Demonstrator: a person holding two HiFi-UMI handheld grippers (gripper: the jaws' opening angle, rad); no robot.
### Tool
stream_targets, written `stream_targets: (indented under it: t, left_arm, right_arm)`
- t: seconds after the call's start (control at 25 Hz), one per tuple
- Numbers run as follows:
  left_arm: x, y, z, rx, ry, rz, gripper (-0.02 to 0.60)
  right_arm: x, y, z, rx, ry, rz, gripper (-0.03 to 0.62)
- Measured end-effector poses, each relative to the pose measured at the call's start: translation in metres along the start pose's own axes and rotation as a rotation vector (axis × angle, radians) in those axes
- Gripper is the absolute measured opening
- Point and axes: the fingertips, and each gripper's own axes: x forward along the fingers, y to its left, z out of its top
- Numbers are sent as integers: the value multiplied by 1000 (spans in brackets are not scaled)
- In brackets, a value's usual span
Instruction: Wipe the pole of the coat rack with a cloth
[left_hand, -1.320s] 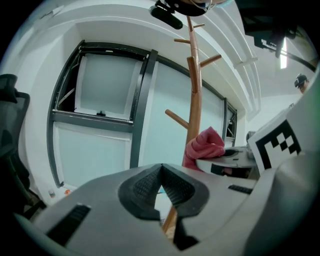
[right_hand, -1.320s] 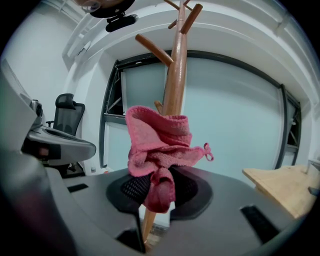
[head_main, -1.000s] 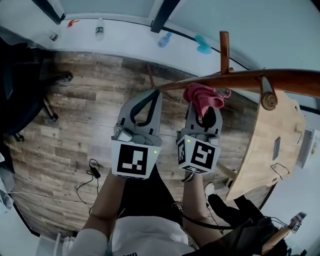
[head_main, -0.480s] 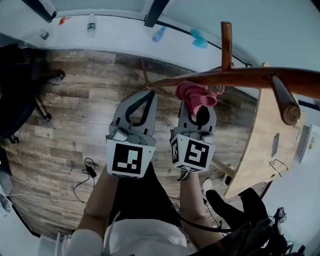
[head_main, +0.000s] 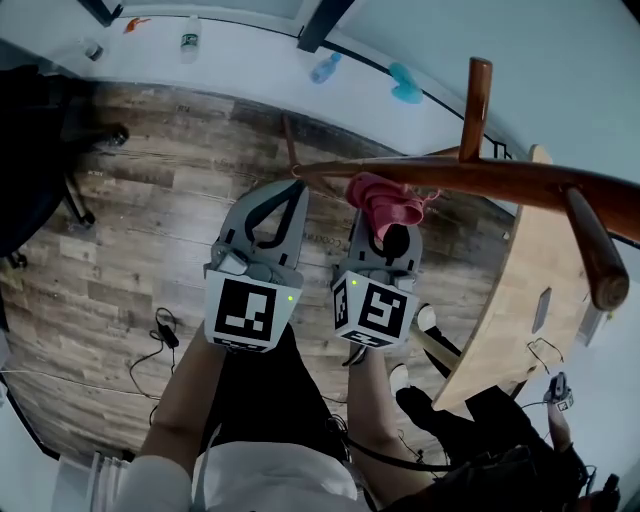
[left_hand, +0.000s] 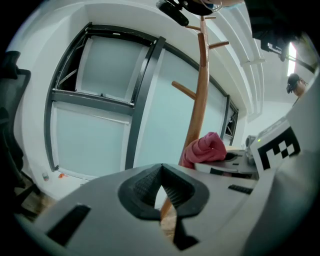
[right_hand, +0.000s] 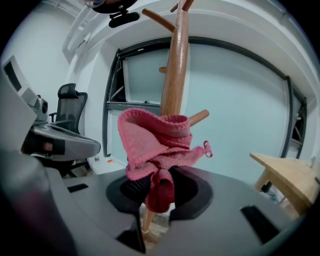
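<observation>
The wooden coat rack pole (head_main: 450, 178) crosses the head view from centre to right, with pegs (head_main: 476, 98) sticking out of it. My right gripper (head_main: 388, 226) is shut on a pink cloth (head_main: 384, 200) that presses against the near side of the pole. In the right gripper view the bunched cloth (right_hand: 155, 145) rises out of the right gripper (right_hand: 157, 187) and covers part of the pole (right_hand: 176, 70). My left gripper (head_main: 293, 188) is shut with nothing in it, its tip just short of the pole's lower part. The left gripper (left_hand: 161, 169) sees the pole (left_hand: 200, 90) and cloth (left_hand: 206, 149) to its right.
A light wooden table (head_main: 520, 290) stands to the right, under the pole. A black office chair (head_main: 40, 170) sits at the far left on the wood floor (head_main: 150, 230). A cable (head_main: 160, 330) lies on the floor. Glass wall panels (left_hand: 100, 135) stand behind the rack.
Both grippers and the cloth have shifted a little leftward in the head view, toward the pole's lower end. The cloth stays against the pole and both grippers remain shut.
</observation>
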Motion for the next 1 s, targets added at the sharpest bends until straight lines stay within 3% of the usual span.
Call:
stream_targets:
  t: [0.28,0.52,0.72,1.0]
  left_arm:
    - [3,0,-16,-72,32,0,12]
    - [1,-2,-28,-27,57,-23,12]
    - [5,0,-37,-56,78,-32,12]
    - [11,-3,-44,-35,93,-41,12]
  right_arm:
    - [11,-1,-24,4,51,8,109]
    - [19,7,-38,23,82,8,109]
    - [23,9,-45,19,102,5,109]
    - [29,9,-58,22,132,9,109]
